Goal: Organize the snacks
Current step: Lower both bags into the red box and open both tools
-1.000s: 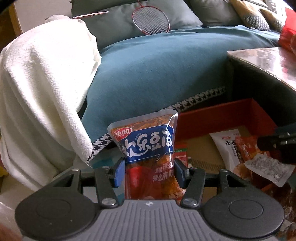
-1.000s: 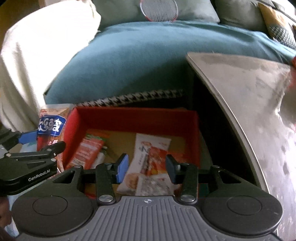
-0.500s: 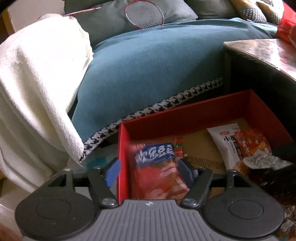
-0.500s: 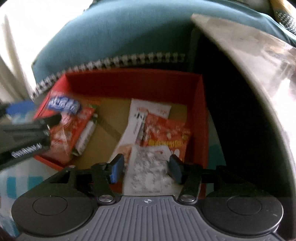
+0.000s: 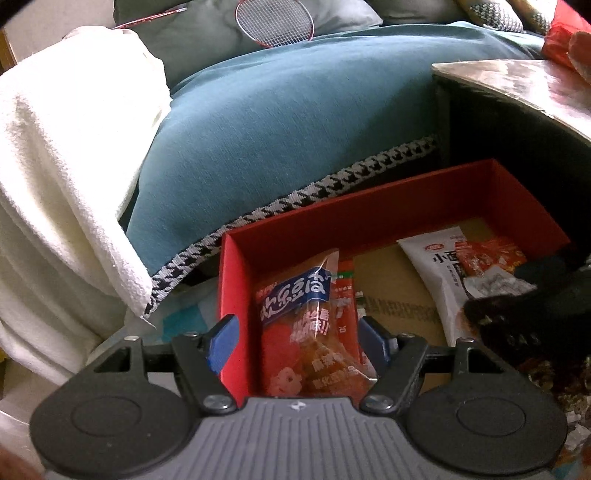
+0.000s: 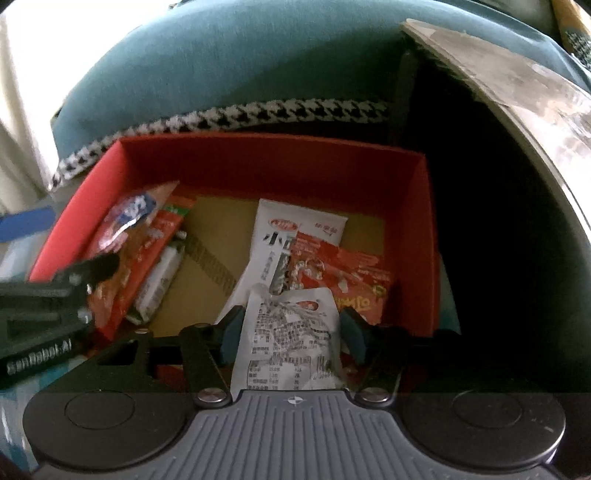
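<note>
A red box point(image 5: 369, 206) point(image 6: 273, 162) with a cardboard floor holds several snack packets. My left gripper point(image 5: 297, 341) is open at the box's left end; its left finger is outside the wall. Between the jaws lies a red packet with a blue label point(image 5: 303, 325), resting free in the box; it also shows in the right wrist view point(image 6: 125, 229). My right gripper point(image 6: 291, 332) is open over the box's front right. A white printed packet point(image 6: 291, 339) lies between its fingers, on a white packet point(image 6: 288, 236) and an orange-red one point(image 6: 343, 273).
A teal sofa cushion point(image 5: 295, 133) with houndstooth trim rises right behind the box. A white blanket point(image 5: 62, 184) hangs at the left. A table top point(image 6: 517, 88) with a dark side panel stands close at the right. A badminton racket point(image 5: 273, 18) lies on the sofa.
My left gripper carried the blue-label packet over the box wall, opened and let it drop into the box. My right gripper moved down and forward over the packets in the box.
</note>
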`<state>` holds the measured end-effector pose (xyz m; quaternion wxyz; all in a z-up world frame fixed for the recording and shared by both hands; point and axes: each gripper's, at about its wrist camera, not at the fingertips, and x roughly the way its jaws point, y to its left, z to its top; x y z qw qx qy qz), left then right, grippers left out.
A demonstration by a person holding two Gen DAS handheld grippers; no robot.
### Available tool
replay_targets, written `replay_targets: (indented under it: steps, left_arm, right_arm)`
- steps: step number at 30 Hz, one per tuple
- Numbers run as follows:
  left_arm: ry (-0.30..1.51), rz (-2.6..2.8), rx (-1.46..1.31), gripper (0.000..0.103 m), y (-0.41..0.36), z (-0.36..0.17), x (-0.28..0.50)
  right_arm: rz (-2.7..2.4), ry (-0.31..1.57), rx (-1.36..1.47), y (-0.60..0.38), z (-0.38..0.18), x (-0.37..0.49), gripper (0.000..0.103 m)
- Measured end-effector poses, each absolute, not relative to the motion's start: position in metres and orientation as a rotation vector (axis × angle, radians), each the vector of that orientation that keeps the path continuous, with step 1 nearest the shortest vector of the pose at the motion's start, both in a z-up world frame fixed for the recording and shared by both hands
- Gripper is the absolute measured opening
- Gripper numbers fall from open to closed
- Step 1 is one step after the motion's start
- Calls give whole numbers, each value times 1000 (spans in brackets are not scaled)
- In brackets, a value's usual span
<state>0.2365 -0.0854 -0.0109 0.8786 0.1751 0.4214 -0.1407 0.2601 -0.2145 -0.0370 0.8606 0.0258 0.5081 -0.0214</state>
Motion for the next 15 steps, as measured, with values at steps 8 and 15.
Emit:
replay_targets:
  steps: [8,15]
  left_arm:
    - [884,-298,348,66,-80,-4,232]
    - [893,-341,325,66,-73,8,215]
  right_arm:
    - [-48,1017,134,-225,-31,261,63]
    - [-63,962,169,-233,-10,232,64]
